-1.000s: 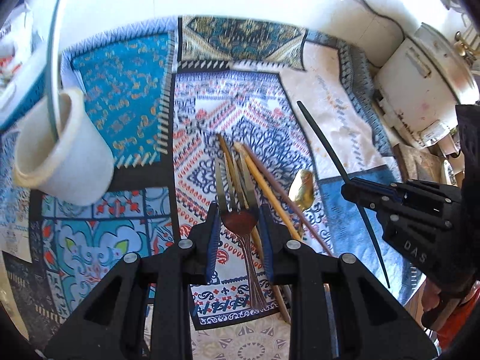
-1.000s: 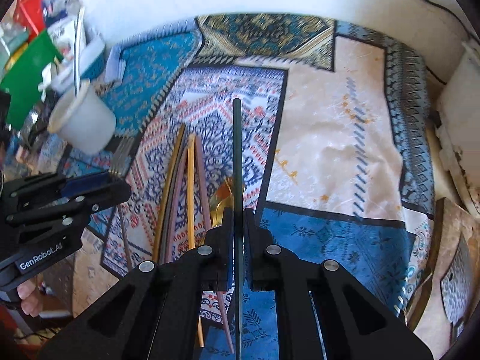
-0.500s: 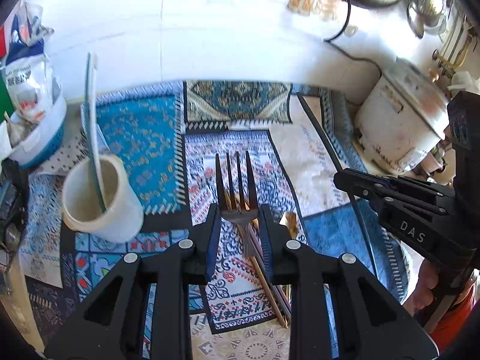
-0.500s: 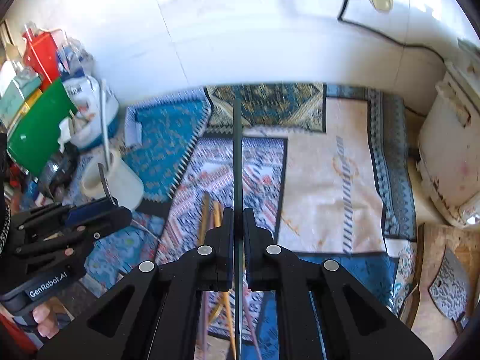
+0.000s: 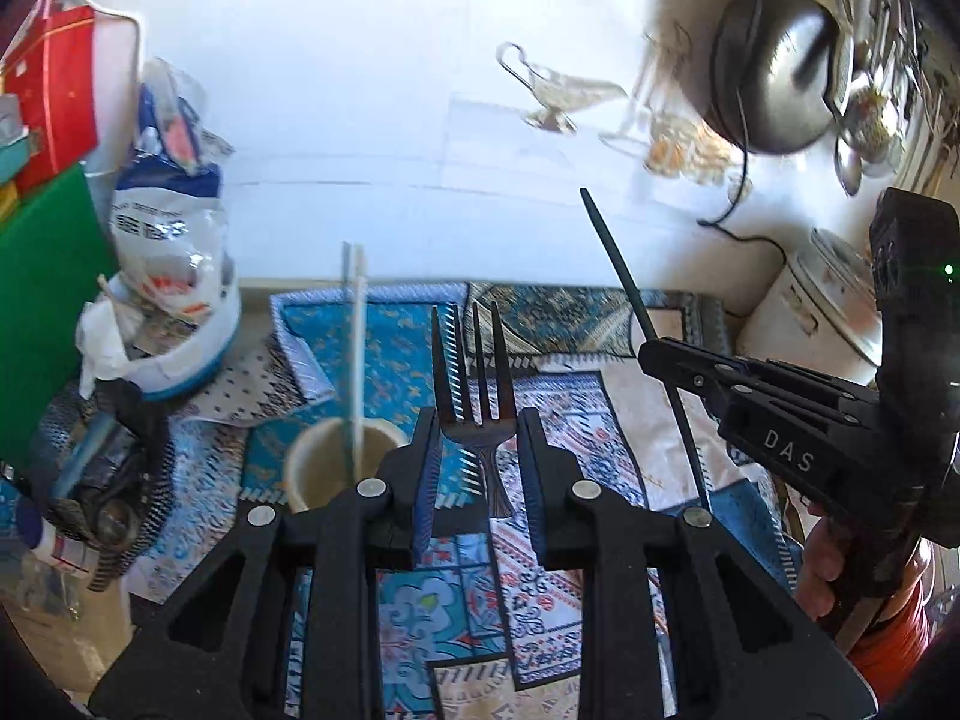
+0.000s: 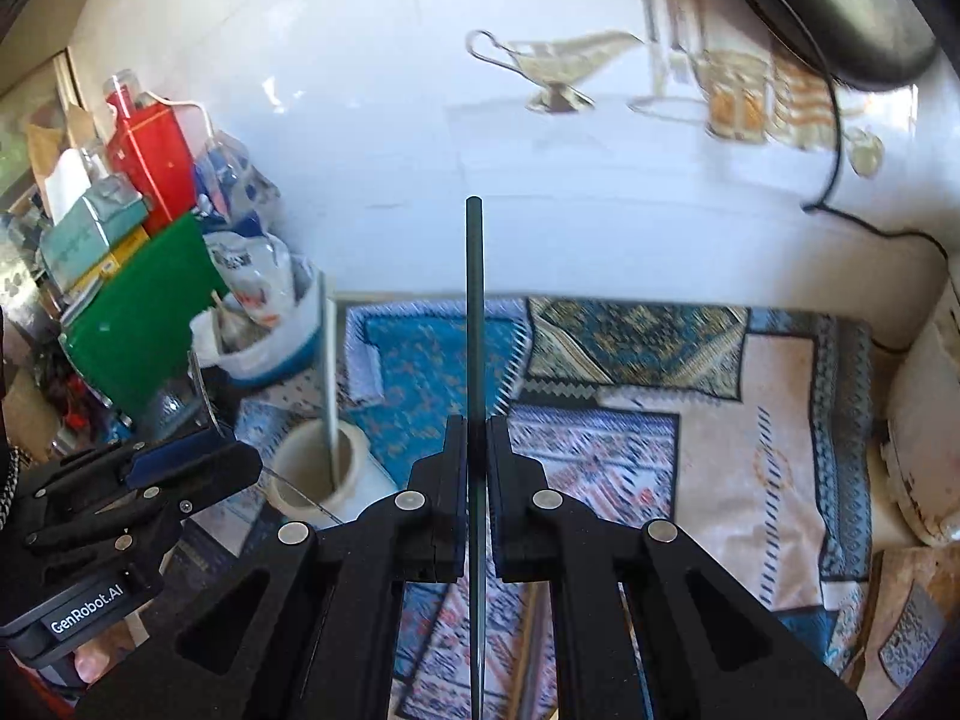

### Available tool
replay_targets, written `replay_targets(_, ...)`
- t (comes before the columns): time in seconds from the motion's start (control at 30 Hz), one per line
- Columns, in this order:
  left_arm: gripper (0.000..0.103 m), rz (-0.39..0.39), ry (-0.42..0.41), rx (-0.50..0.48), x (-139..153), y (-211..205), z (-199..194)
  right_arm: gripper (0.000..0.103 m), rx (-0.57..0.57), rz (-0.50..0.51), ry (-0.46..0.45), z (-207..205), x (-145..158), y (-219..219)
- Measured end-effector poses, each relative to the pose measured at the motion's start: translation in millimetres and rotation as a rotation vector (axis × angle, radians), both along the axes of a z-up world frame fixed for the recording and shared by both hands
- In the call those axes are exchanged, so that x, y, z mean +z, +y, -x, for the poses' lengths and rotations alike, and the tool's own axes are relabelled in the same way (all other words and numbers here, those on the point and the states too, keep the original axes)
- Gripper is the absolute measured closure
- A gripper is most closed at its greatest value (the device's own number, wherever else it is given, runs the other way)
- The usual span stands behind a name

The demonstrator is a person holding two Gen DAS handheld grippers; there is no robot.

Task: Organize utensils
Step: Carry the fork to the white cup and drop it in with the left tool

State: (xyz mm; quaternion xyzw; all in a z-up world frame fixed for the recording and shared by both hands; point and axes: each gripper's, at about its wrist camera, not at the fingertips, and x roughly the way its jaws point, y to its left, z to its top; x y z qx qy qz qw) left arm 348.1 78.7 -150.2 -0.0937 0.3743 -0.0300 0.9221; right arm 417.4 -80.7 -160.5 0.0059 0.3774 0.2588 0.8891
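We hold dark metal fork [image 5: 474, 384] in left gripper [image 5: 477, 450] fingers, thin black chopstick [image 6: 474, 324] clamped in right gripper [image 6: 475, 468] — both unplaced; white cup [image 5: 327, 468] holds one pale stick [image 5: 357, 348], more remains.

Fork [image 5: 474, 396]: handle hidden below the left gripper [image 5: 477, 450]. Dark chopstick [image 6: 475, 360]: lower end cut off by the bottom edge. Cup [image 6: 321, 471]: base hidden behind gripper bodies; the contact of its upright stick [image 6: 329, 372] cannot be seen. Wall-shelf glassware [image 6: 738, 96]: motion-blurred, unidentifiable.
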Motion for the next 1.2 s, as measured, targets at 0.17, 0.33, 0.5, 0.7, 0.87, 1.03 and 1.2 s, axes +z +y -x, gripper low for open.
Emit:
replay_targets(0.17,0.079,-0.001,-0.028,0.051,10.8,37.7,1.1,0.097,0.023,-0.042,-0.033,-7.8,11.4,31.0)
replay_targets(0.33,0.079,-0.001,-0.045,0.080,15.7,65.1,0.9,0.097,0.029,-0.079,-0.053,-18.9,15.5,59.2)
replay_targets(0.5,0.079,0.000,-0.039,0.080,11.6,82.8,-3.5,0.097,0.014,-0.096,-0.067,-30.6,11.1,86.3)
replay_targets(0.7,0.079,0.012,-0.003,0.056,-7.3,100.8,-15.1,0.098,-0.029,-0.119,-0.053,-44.8,-11.6,112.8)
replay_targets(0.87,0.079,0.039,0.033,0.020,-24.6,112.4,-25.5,0.098,-0.081,-0.137,-0.058,-51.9,-31.3,124.9)
replay_targets(1.03,0.079,0.041,0.053,-0.008,-37.8,118.0,-34.1,0.098,-0.101,-0.145,-0.080,-52.1,-47.0,129.8)
replay_targets(1.2,0.079,0.084,0.083,-0.027,-51.9,126.1,-40.6,0.098,-0.109,-0.133,-0.117,-43.2,-55.8,132.7)
